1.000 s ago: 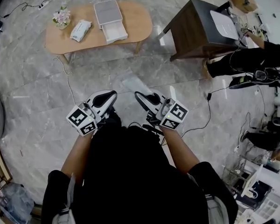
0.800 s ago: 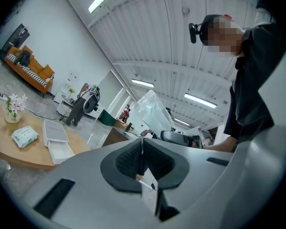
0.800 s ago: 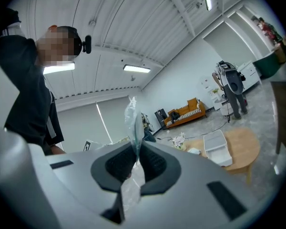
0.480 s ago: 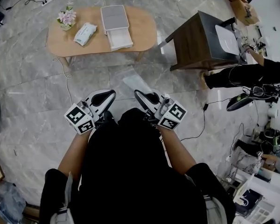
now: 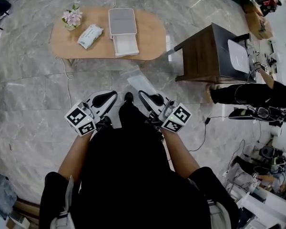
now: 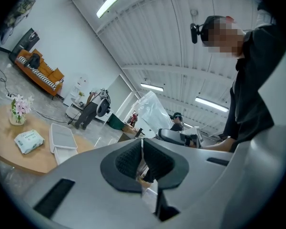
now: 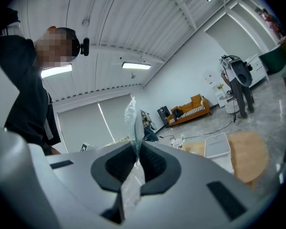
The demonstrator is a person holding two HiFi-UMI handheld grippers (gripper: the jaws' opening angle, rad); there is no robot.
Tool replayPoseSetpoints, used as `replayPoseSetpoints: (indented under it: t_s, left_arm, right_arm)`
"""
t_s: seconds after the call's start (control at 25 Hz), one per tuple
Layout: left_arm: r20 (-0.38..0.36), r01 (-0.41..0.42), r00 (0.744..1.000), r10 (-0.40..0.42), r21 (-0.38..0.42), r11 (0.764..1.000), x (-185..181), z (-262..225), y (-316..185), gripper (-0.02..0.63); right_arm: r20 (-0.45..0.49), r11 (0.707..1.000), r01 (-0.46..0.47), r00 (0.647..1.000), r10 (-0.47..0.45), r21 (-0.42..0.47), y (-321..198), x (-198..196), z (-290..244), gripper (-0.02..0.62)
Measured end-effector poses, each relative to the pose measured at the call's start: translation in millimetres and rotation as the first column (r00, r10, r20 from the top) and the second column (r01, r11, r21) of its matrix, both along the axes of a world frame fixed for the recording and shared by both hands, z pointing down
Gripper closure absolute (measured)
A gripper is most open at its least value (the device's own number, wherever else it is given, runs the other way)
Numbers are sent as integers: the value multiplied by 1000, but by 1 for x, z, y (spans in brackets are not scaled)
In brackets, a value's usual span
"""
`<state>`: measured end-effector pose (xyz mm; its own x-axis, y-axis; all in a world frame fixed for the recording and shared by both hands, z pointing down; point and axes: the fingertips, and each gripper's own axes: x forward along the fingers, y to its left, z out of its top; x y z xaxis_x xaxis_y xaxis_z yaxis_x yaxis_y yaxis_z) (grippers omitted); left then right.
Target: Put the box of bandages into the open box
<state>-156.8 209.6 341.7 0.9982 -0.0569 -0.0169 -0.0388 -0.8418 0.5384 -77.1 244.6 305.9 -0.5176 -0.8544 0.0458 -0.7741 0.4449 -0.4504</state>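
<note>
Far ahead on the table (image 5: 152, 32), the white box (image 5: 125, 45) lies open. Left gripper (image 5: 115, 95) and right gripper (image 5: 140, 94) point level, side by side, jaws clamped on a clear bag (image 5: 135, 81).

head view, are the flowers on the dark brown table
No, the flowers stand on the light oval table.

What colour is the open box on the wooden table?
The open box is white, with a pale grey lid; the head view shows it best.
</note>
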Motion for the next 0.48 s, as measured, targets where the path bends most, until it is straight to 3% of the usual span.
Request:
replayPoseSetpoints:
  t_s: [0.48]
  left_arm:
    - [53,145,988,-146,23,989,89,-15,-81,580]
  right_arm:
    - [48,990,140,989,-140,7,-91,95,2,568]
